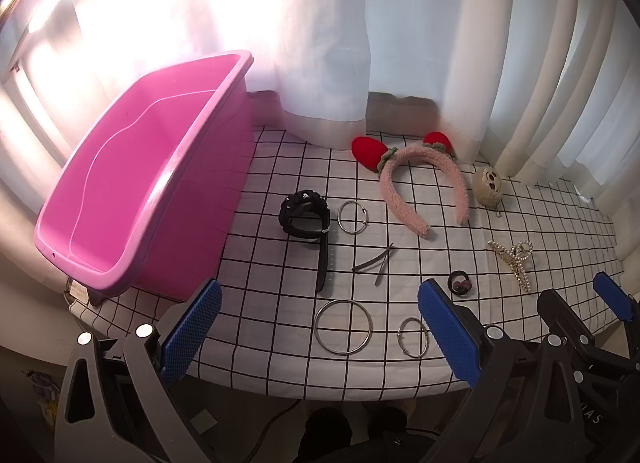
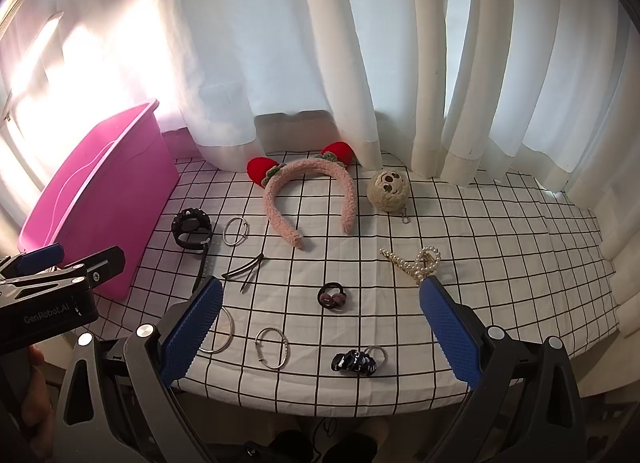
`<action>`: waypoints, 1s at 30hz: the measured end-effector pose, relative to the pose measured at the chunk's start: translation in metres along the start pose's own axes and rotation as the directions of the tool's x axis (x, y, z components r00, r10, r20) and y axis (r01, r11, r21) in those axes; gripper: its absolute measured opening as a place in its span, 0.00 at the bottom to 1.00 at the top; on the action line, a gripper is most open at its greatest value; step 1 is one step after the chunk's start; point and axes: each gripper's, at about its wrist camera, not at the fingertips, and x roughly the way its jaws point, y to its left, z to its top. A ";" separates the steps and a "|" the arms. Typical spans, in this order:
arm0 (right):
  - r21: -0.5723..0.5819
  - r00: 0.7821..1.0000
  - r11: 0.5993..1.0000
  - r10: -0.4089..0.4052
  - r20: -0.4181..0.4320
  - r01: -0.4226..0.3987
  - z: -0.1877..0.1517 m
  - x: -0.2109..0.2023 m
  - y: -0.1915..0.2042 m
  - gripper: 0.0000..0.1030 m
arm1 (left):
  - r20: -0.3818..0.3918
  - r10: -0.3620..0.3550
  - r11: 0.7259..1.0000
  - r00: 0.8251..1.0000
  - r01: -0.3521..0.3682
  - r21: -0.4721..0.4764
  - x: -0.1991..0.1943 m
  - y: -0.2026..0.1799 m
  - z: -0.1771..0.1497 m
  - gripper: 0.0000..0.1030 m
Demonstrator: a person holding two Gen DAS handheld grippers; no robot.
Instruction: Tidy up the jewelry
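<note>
Left gripper (image 1: 318, 329): jaws spread wide, blue pads bare, nothing held; poised over the near edge of the table.
Right gripper (image 2: 320, 329): jaws likewise wide apart, empty, over the near edge further right.

Between the left gripper's pads, on the checked tablecloth (image 1: 280, 191):
- large plain silver bangle (image 1: 343, 326), lying flat.
- smaller silver bangle (image 1: 413, 336), just beside the right pad.

Between the right gripper's pads:
- dark hair tie with purple beads (image 2: 331, 294), mid-cloth.
- dark scrunchie (image 2: 354, 362) near the table edge, touching a small silver ring (image 2: 376, 354).

Further out, centre:
- two dark hair pins (image 1: 376, 261), crossed at one end.
- black wristwatch (image 1: 306, 219), strap trailing toward the near edge.
- thin silver hoop bracelet (image 1: 353, 217), just beside the watch.

Right side:
- pearl claw clip (image 1: 514, 259), lying on its side.
- round cream plush charm with a face (image 1: 489, 185), small chain attached.

Rear:
- fuzzy pink headband with two red strawberries (image 1: 424, 179), open end toward the camera, near the curtain.

Left:
- pink plastic bin (image 1: 132, 179), standing on the cloth's left end; no contents visible inside, well apart from the headband.

Backdrop: white curtain (image 1: 320, 43), brightly backlit.
</note>
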 end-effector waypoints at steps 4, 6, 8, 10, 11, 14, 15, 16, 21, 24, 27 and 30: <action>0.001 1.000 1.000 0.000 0.002 0.000 -0.001 0.000 0.001 0.92 | 0.000 -0.001 1.000 1.000 0.001 0.002 0.000 0.000 -0.001 0.94; 0.000 1.000 1.000 0.001 0.002 -0.001 -0.001 -0.001 0.000 0.92 | 0.000 0.000 1.000 1.000 0.000 0.003 -0.001 0.000 -0.002 0.94; 0.001 1.000 1.000 0.001 0.002 -0.001 -0.001 -0.001 0.000 0.92 | 0.001 0.002 1.000 1.000 -0.002 0.003 -0.001 0.000 -0.002 0.94; 0.000 1.000 1.000 0.001 0.002 -0.001 -0.001 -0.001 0.000 0.92 | 0.002 0.001 1.000 1.000 -0.001 0.003 -0.001 0.001 -0.002 0.94; 0.001 1.000 1.000 0.002 0.002 -0.002 -0.002 -0.001 0.000 0.92 | 0.003 0.004 1.000 1.000 -0.004 0.004 -0.002 0.000 -0.002 0.94; 0.001 1.000 1.000 0.002 0.003 -0.002 -0.002 -0.002 0.000 0.92 | 0.004 0.005 1.000 1.000 -0.005 0.003 -0.003 0.000 -0.003 0.94; 0.000 1.000 1.000 0.002 0.003 -0.002 -0.002 -0.002 -0.001 0.92 | 0.004 0.005 1.000 1.000 -0.005 0.004 -0.003 -0.001 -0.003 0.94; 0.001 1.000 1.000 0.002 0.003 -0.002 -0.002 -0.002 -0.001 0.92 | 0.004 0.006 1.000 1.000 -0.006 0.004 -0.003 -0.001 -0.003 0.94; 0.001 1.000 1.000 0.002 0.004 -0.002 -0.002 -0.002 -0.001 0.92 | 0.006 0.005 1.000 1.000 -0.005 0.006 -0.004 0.000 -0.004 0.94; 0.002 1.000 1.000 0.002 0.004 -0.002 -0.001 -0.003 0.000 0.92 | 0.008 0.006 1.000 1.000 -0.006 0.007 -0.005 -0.001 -0.005 0.94; 0.004 1.000 1.000 0.002 0.005 -0.002 -0.002 -0.004 0.001 0.92 | 0.008 0.006 1.000 1.000 -0.006 0.007 -0.005 -0.001 -0.006 0.94; 0.004 1.000 1.000 0.004 0.006 -0.004 -0.003 -0.004 0.000 0.92 | 0.008 0.006 1.000 1.000 -0.006 0.007 -0.006 -0.001 -0.006 0.94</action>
